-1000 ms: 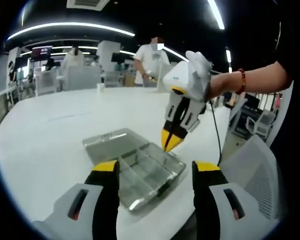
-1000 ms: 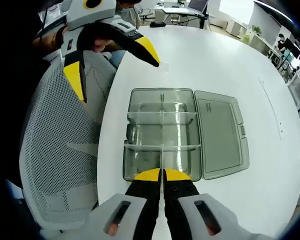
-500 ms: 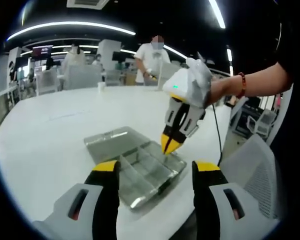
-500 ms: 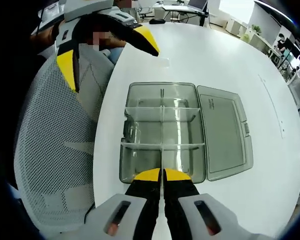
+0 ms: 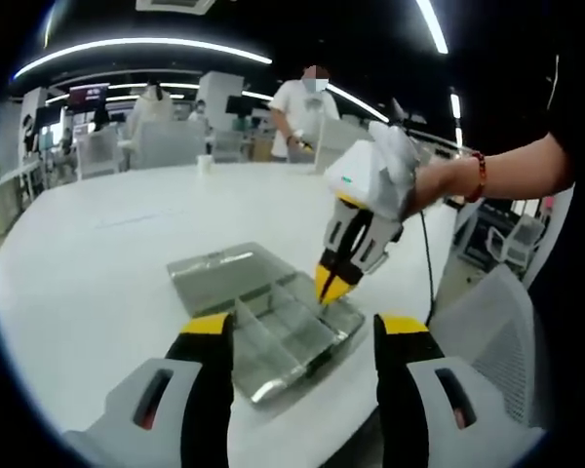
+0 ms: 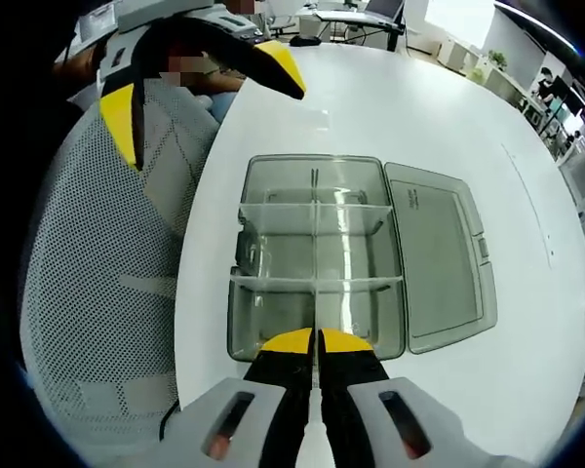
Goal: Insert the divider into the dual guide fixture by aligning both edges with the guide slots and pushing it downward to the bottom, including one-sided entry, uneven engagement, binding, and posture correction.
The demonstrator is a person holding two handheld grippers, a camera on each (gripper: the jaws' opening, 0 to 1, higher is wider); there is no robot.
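Your right gripper (image 6: 317, 340) is the one on the job here: its yellow tips are pressed together right over the near wall of the clear box (image 6: 273, 263), and they look pinched on the top edge of the long divider (image 6: 316, 255) (it's see-through, so I can't swear the plate is actually between the tips). That divider runs straight away from your right gripper, lengthwise down the middle of the box, so its long axis lines up with the direction the jaws point. The next push, as I read it, goes straight down along that line, with both ends needing to sink evenly in their slots.

In the left gripper view you can see the right gripper (image 5: 335, 282) coming down onto the far-right end of the box (image 5: 273, 336), tips closed.

Your left gripper (image 6: 200, 88) is spread wide, holding nothing, hanging off beyond the far end of the box, out over the table (image 6: 526, 322) edge and the mesh chair (image 6: 88, 292). So right is clearly nearer.

Count, as far as I can tell:
- one box, its lid (image 6: 439, 258) flopped open flat beside it
- one long divider
- two cross dividers, making six compartments
- two grippers

Whether the divider is fully bottomed out, I can't tell.
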